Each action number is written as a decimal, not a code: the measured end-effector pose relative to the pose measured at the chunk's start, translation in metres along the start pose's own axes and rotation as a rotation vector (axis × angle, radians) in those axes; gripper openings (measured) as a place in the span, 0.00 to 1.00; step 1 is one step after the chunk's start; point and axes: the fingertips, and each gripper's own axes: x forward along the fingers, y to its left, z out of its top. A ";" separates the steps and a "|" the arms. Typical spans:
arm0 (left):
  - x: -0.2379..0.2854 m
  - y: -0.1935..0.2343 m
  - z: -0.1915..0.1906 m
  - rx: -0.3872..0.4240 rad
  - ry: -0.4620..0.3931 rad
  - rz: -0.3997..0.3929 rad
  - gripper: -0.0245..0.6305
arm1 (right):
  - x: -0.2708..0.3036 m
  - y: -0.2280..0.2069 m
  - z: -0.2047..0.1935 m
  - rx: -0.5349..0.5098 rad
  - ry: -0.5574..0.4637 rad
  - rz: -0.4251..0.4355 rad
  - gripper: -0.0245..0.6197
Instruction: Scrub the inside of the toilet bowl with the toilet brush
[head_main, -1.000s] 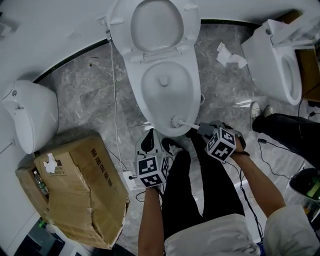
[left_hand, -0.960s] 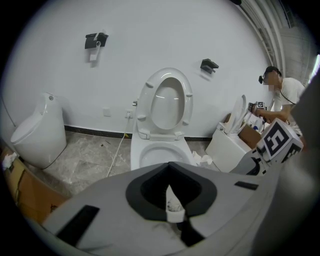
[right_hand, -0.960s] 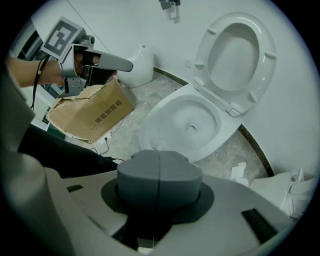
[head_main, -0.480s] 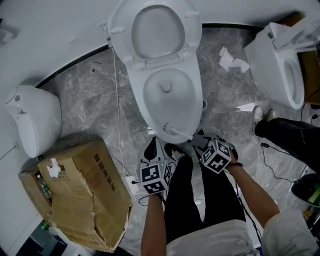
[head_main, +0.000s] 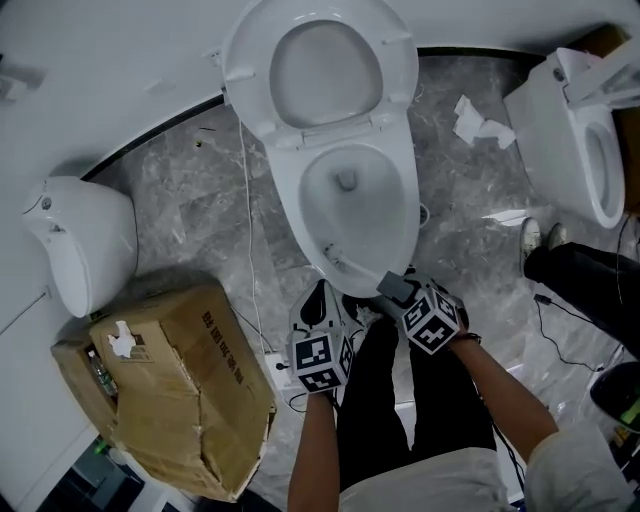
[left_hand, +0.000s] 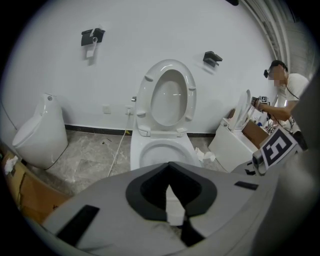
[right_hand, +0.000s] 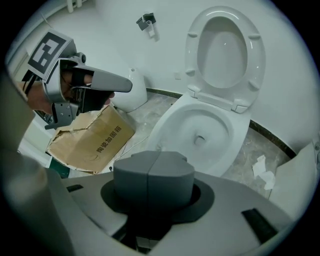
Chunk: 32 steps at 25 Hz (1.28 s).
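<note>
The white toilet (head_main: 345, 200) stands with lid and seat raised, and its bowl (right_hand: 202, 132) also shows in the right gripper view. My right gripper (head_main: 392, 287) hangs over the bowl's front rim, shut on the handle of the toilet brush. The brush head (head_main: 334, 256) lies against the inside front wall of the bowl. In the right gripper view the grey pads (right_hand: 148, 182) meet and hide the handle. My left gripper (head_main: 322, 300) hovers low in front of the toilet, above a shoe. Its jaws (left_hand: 172, 205) are drawn together with nothing held.
A torn cardboard box (head_main: 180, 390) lies at the left front, with a urinal (head_main: 85, 240) behind it. A second toilet (head_main: 580, 140) stands at the right, with crumpled paper (head_main: 480, 122) on the floor beside it. Another person's legs (head_main: 590, 285) are at the right. A cable (head_main: 250, 230) runs beside the toilet.
The right gripper has moved left and closer to the bowl's front rim. The brush head has slid left along the inside front wall. The left gripper has stayed put.
</note>
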 end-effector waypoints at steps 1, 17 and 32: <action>0.003 -0.001 0.003 -0.001 0.002 -0.004 0.08 | 0.002 -0.001 0.003 0.013 -0.006 0.008 0.31; 0.037 -0.015 0.027 0.022 0.043 -0.038 0.08 | 0.024 -0.041 0.048 0.139 -0.103 0.100 0.32; 0.080 -0.041 0.047 -0.030 0.036 -0.049 0.08 | 0.031 -0.082 0.095 0.132 -0.132 0.129 0.31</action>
